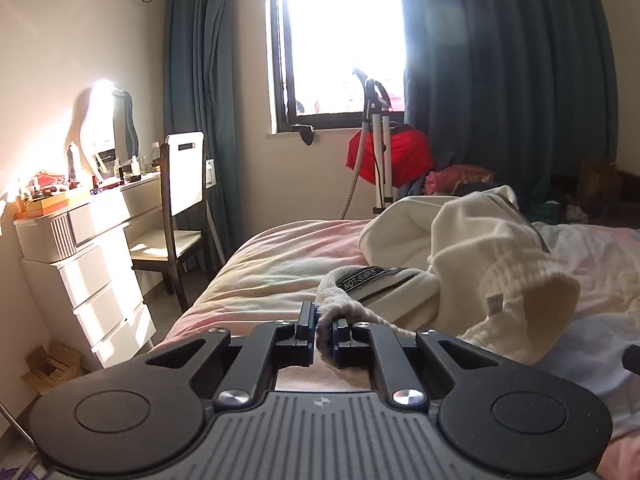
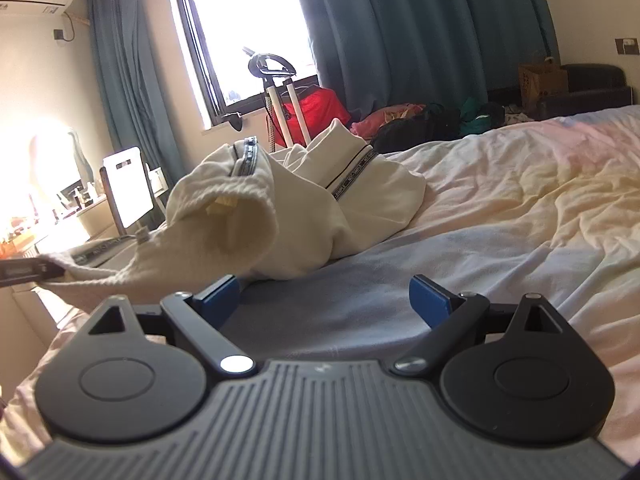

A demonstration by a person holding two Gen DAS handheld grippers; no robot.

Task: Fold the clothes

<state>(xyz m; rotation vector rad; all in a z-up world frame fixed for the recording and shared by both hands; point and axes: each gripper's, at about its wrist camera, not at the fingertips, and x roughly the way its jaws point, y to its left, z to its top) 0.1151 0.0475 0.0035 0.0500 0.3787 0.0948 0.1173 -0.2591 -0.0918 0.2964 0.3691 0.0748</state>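
A cream sweatshirt (image 1: 472, 248) with a grey printed band lies crumpled on the bed (image 1: 280, 264). My left gripper (image 1: 323, 330) is shut on its ribbed hem at the near edge. In the right wrist view the same sweatshirt (image 2: 288, 208) is heaped ahead and to the left, its zipper collar up. My right gripper (image 2: 324, 300) is open and empty, low over the bedsheet (image 2: 500, 200) just short of the garment. The left gripper's tip (image 2: 32, 270) shows at the far left, holding the hem.
A white drawer chest (image 1: 92, 272) with clutter and a mirror stands left of the bed, with a chair (image 1: 180, 208) beside it. A garment steamer (image 1: 378, 152), a red bag (image 1: 404, 152) and piled clothes (image 2: 420, 120) lie under the curtained window.
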